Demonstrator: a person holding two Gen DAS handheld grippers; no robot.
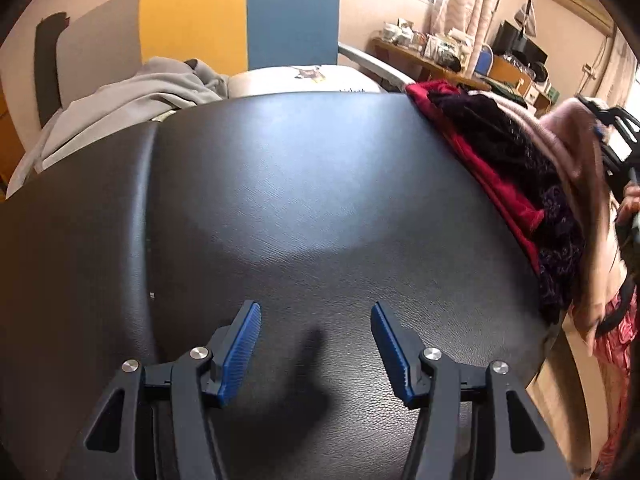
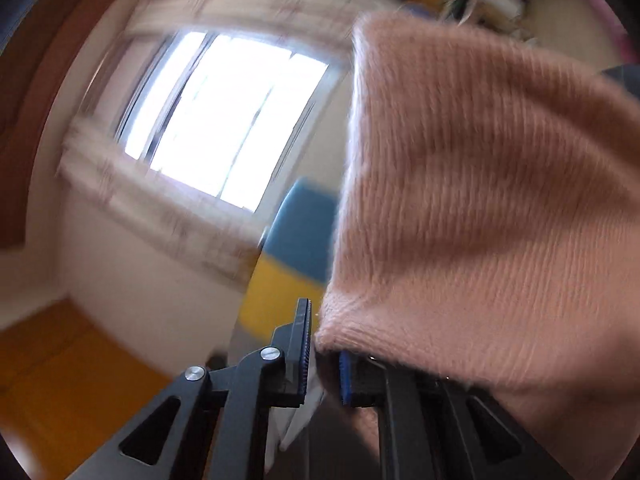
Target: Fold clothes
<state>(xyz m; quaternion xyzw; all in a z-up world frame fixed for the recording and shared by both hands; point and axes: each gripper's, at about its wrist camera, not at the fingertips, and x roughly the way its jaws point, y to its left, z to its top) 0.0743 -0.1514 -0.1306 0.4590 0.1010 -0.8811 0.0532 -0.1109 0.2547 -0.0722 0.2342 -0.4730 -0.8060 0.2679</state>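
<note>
1. Left gripper [image 1: 316, 332]: jaws spread wide, gripping nothing, above the black table [image 1: 304, 200].
2. Right gripper [image 2: 324, 352]: jaws pinched on the hem of a pink sweater [image 2: 480, 200], lifted off the table at its right.
3. Clothes pile [image 1: 520, 184] lies along the table's right edge.
4. Right view blurred.

Window [image 2: 224, 120] (right wrist view) motion-blurred

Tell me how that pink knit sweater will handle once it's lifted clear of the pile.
Probably floppy: the pink knit sweater drapes in soft folds over the right tool. Likely light, its fuzzy ribbed knit looks lofty. It may stretch or sag, since it appears pinched at one edge only.
</note>
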